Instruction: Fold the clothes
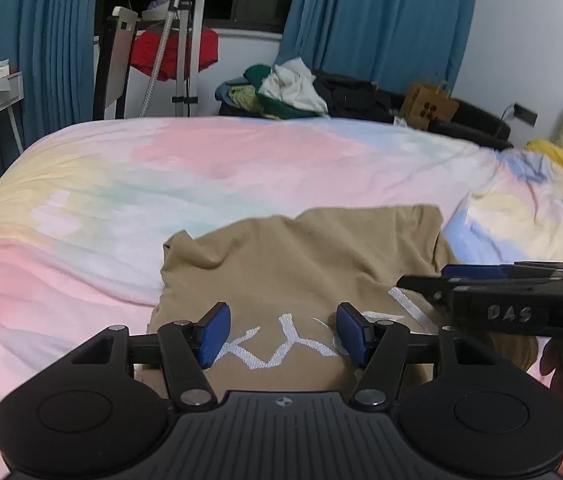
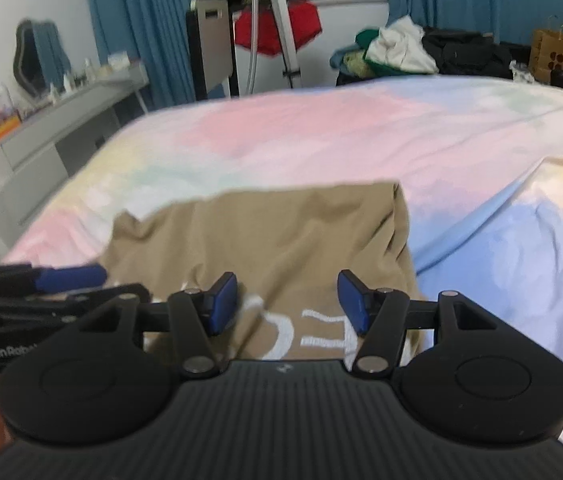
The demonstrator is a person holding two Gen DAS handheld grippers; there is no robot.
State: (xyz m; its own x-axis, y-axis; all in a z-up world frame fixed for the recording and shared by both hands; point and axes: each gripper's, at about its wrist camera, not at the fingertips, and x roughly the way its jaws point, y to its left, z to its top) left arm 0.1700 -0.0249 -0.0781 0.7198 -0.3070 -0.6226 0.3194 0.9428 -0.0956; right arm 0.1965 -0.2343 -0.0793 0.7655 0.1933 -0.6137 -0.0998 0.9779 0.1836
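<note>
Hovering over the near, lettered part of the tan garment [image 1: 301, 264]: left tongs [image 1: 282, 334], blue pads [image 1: 214, 334] spread wide, gripping nothing. Whether touching the cloth or just above it: cannot tell. Lying on the pastel bed cover [image 1: 129, 184], that garment, bunched and partly folded, white embroidered lettering [image 1: 269, 346] facing up, partly cut off by the tongs' black body. Reaching in from the right edge of the left wrist view: right tongs [image 1: 433, 282], seen side-on, tips over the garment's right part.

Sitting wide apart in the right wrist view too: right tongs [image 2: 287, 302], empty, above the lettering [image 2: 301, 334]. Blurring throughout this view, edges soft. Peeking in at far left, the left tongs [image 2: 77, 276], mostly cut off. Showing dimly at the lower corners: parts of hands, hard to make out. Piling up beyond the bed: heap of clothes [image 2: 393, 50], brown paper bag [image 2: 555, 54].
</note>
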